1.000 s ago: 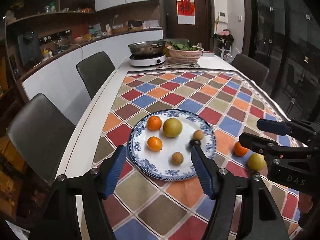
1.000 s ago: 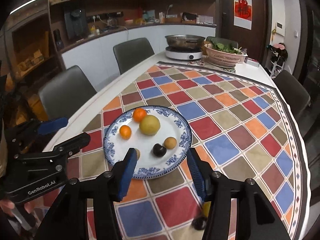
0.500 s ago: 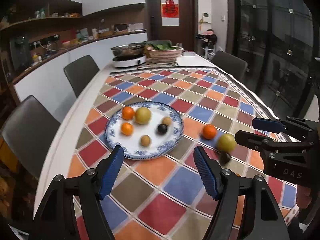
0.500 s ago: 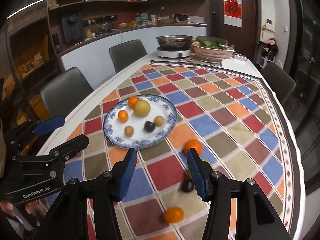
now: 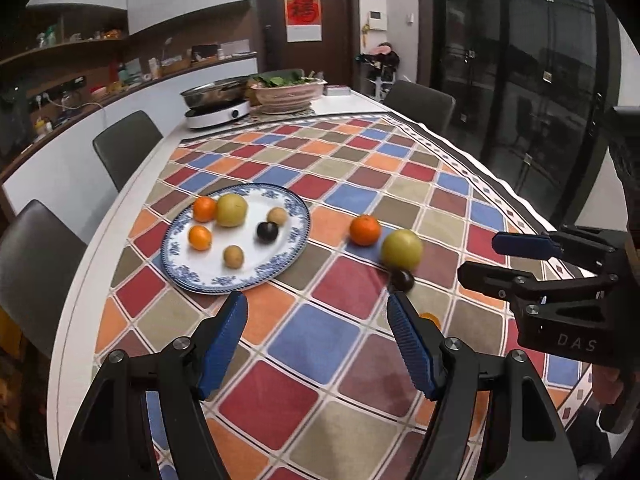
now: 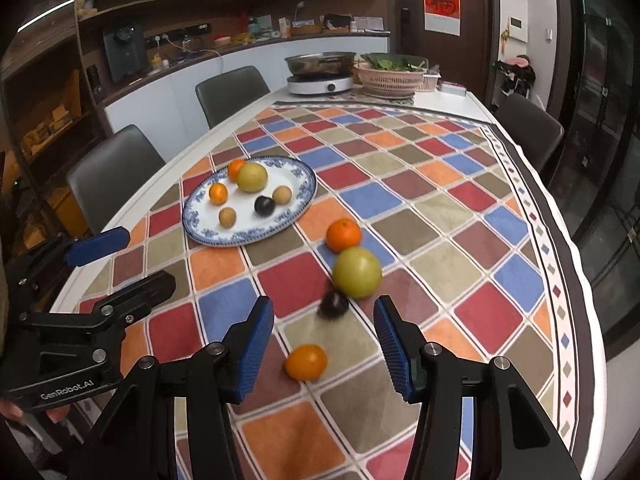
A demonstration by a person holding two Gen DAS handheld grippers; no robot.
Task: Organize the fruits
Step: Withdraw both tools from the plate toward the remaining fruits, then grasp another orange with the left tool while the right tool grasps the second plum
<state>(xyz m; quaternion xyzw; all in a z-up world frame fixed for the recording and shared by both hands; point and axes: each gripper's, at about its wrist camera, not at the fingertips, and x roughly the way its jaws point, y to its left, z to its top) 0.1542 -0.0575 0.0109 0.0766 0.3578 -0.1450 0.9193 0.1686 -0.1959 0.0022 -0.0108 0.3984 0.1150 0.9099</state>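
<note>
A blue-and-white plate [image 5: 178,270] [image 6: 294,172] holds several fruits: oranges, a yellow-green apple [image 6: 252,177], a dark plum [image 6: 264,205] and small brown fruits. Loose on the checkered cloth lie an orange [image 6: 343,234] [image 5: 365,230], a large yellow-green apple [image 6: 357,272] [image 5: 401,248], a dark plum [image 6: 334,304] [image 5: 402,280] and a small orange [image 6: 306,361]. My left gripper [image 5: 316,312] is open and empty, near the plate's front rim. My right gripper [image 6: 324,318] is open and empty, just behind the loose plum and small orange.
An induction cooker with a pan [image 6: 320,74] and a basket of greens [image 6: 390,74] stand at the table's far end. Grey chairs [image 6: 114,168] line the left side and one [image 6: 528,124] the right. The table edge runs close on the right.
Both grippers have pulled back from the plate and swung right. The loose fruits on the cloth have come into view in front of the right gripper.
</note>
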